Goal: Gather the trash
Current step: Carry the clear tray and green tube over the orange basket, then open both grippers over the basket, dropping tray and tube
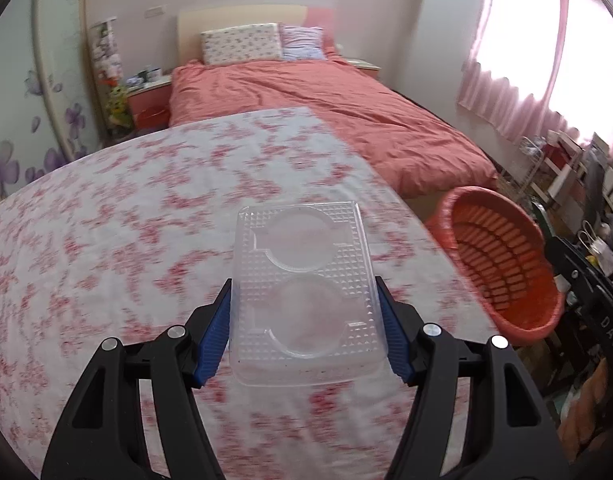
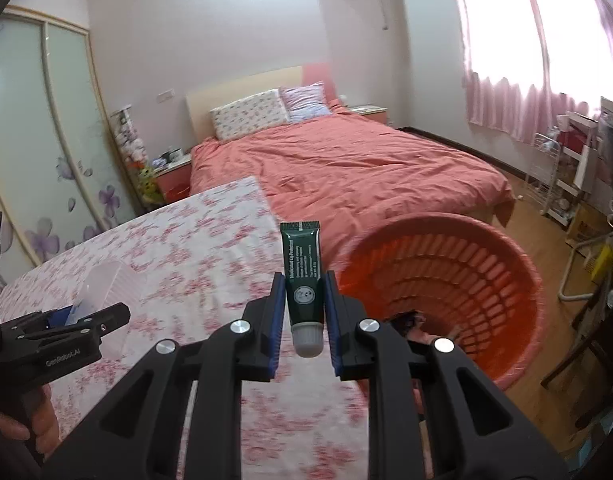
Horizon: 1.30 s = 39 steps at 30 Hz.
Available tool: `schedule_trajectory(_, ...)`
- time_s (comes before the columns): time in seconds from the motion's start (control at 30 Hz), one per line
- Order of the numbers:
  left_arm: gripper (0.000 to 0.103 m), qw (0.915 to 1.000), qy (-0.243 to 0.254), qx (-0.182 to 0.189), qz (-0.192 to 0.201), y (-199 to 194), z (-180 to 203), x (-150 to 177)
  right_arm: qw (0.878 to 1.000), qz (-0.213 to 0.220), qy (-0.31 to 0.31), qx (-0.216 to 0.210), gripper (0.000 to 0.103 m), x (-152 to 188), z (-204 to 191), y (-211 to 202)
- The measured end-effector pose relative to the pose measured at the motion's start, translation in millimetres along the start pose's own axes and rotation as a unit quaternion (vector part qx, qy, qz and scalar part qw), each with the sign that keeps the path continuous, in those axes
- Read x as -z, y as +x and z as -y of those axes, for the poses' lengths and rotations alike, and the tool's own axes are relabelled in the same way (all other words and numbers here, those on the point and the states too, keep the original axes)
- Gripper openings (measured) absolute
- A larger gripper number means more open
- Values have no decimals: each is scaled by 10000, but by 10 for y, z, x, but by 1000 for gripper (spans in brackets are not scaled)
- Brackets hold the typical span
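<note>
My left gripper (image 1: 304, 292) is shut on a clear plastic tray (image 1: 304, 280) with two round hollows, held above the floral tablecloth (image 1: 126, 220). My right gripper (image 2: 304, 280) is shut on a dark green tube (image 2: 302, 268) with a grey cap, cap towards me, held at the table's right edge beside the orange basket (image 2: 466, 276). The basket also shows in the left wrist view (image 1: 502, 264), right of the tray. The left gripper (image 2: 66, 320) with the tray (image 2: 106, 284) shows at the left of the right wrist view.
The basket stands on the floor between the table and a bed with a salmon cover (image 2: 346, 160). Some dark items lie at the basket's bottom (image 2: 410, 320). Shelves and clutter (image 2: 566, 168) line the right wall under pink curtains.
</note>
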State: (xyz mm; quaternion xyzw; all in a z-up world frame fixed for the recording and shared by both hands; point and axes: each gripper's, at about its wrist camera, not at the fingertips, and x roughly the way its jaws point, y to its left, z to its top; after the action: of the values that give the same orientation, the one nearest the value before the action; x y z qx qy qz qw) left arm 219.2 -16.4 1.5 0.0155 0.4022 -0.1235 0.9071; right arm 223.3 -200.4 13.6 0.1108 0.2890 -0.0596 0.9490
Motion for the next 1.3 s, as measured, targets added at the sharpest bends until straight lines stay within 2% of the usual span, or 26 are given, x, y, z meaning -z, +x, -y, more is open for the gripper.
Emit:
schedule_trajectory(0.27,65,9986,297,441,4,78,603,-83,9991,143,289,277,19,-23,469,-90)
schedule_trajectory(0.63,65,9922,718,1011,112,169,1371,-213,9961,304,623,544,20,-82,989,-163)
schedule_trajectory(0.93,65,9882,952,1200,28,346,1720,-231,9943,283,880,534,20,-91,1298,-128)
schedule_trajectory(1.3,67,9869,1026,1238,-158,587,1944,-213,9910,168,1295,292,20,-172,1607,132)
